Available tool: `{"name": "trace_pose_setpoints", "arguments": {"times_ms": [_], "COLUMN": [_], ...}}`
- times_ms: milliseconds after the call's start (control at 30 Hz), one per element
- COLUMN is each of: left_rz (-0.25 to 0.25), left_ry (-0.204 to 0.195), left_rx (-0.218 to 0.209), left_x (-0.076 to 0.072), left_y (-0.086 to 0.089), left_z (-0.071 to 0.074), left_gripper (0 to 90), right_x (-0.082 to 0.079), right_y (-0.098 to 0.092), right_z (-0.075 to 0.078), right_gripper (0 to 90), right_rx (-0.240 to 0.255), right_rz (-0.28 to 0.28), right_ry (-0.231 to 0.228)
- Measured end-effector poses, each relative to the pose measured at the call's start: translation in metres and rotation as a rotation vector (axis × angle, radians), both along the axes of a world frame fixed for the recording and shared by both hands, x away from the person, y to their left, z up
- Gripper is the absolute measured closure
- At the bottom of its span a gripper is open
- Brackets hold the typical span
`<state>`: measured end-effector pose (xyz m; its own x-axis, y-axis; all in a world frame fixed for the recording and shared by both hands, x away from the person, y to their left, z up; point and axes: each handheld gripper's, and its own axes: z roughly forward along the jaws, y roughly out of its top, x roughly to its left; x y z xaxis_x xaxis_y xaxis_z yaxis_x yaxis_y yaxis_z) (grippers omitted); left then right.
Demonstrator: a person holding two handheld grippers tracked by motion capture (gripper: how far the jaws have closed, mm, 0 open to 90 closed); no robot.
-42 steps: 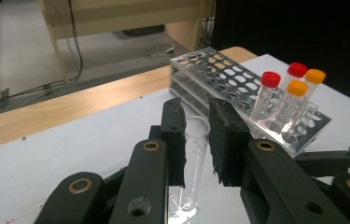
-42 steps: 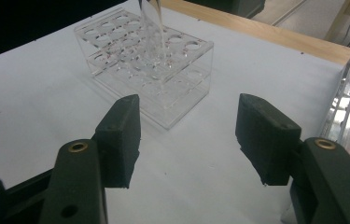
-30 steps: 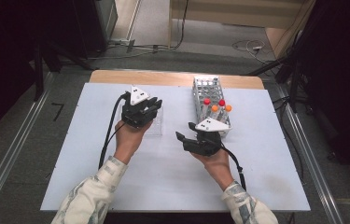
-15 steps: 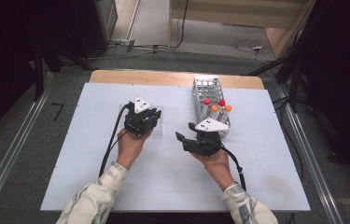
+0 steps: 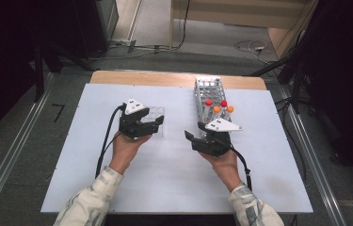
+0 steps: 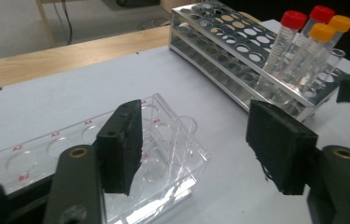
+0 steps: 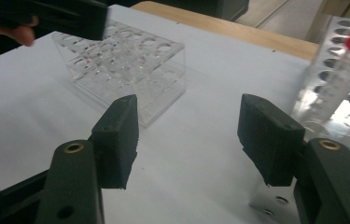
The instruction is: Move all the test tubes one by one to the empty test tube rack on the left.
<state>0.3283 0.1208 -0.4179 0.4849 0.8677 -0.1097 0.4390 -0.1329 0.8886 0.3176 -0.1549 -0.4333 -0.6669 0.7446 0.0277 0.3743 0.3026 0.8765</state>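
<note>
A clear plastic rack (image 5: 157,114) (image 6: 163,154) (image 7: 126,65) lies left of the table's middle. My left gripper (image 5: 146,121) (image 6: 196,133) sits low over its right end. Its jaws have just been opening and now stand open. What looks like a bare clear tube (image 6: 185,133) stands in the rack's corner hole between them, untouched by the pads. A metal rack (image 5: 208,94) (image 6: 238,51) (image 7: 336,70) holds tubes with red caps (image 5: 208,102) (image 6: 294,19) and orange caps (image 5: 216,109) (image 6: 323,31). My right gripper (image 5: 204,134) (image 7: 189,135) is open and holds nothing, just before the metal rack's near end.
The white table top (image 5: 174,179) has bare room near the person. A wooden strip (image 5: 164,78) runs along the far edge. The left gripper (image 7: 60,14) and a hand show beyond the clear rack in the right gripper view. Cables trail from both grippers.
The left gripper has come down and toward the person over the clear rack, and its jaws have spread. The right gripper has kept still.
</note>
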Motion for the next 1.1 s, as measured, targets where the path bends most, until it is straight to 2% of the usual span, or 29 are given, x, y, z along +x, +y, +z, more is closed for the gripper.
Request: {"name": "trace_pose_setpoints", "arguments": {"times_ms": [33,233,367,433,667,800,900,933,1100], "left_rz": [0.008,0.06,0.067,0.071,0.063,0.061,0.06,0.057,0.059], "left_ry": [-0.006,-0.021,-0.005,-0.005,-0.002,-0.002,0.002,0.005,0.011], "left_rx": [-0.004,-0.024,-0.034,-0.042,-0.038,-0.039,-0.036,-0.034,-0.027], "left_x": [-0.002,-0.011,-0.013,-0.014,-0.015,-0.016,-0.015,-0.015,-0.014], "left_y": [0.003,0.023,0.031,0.033,0.033,0.032,0.031,0.031,0.03], "left_z": [0.001,-0.001,-0.003,-0.003,-0.003,-0.003,-0.004,-0.005,-0.006], "left_gripper": [28.3,25.4,24.4,24.5,24.5,24.5,24.5,23.9,23.0], "right_x": [0.0,0.003,0.006,0.008,0.012,0.017,0.02,0.023,0.029], "right_y": [-0.004,-0.032,-0.045,-0.047,-0.045,-0.048,-0.051,-0.052,-0.053], "right_z": [0.001,0.004,0.003,0.002,-0.004,-0.008,-0.011,-0.013,-0.016], "right_gripper": [36.8,36.6,36.7,36.9,36.8,37.9,42.7,47.6,56.1], "right_rx": [0.0,0.011,0.012,0.014,-0.028,-0.025,-0.024,-0.025,-0.013], "right_rz": [-0.01,-0.072,-0.108,-0.12,-0.14,-0.171,-0.195,-0.215,-0.243], "right_ry": [-0.004,-0.007,-0.01,-0.005,-0.008,-0.005,-0.003,-0.007,-0.006]}}
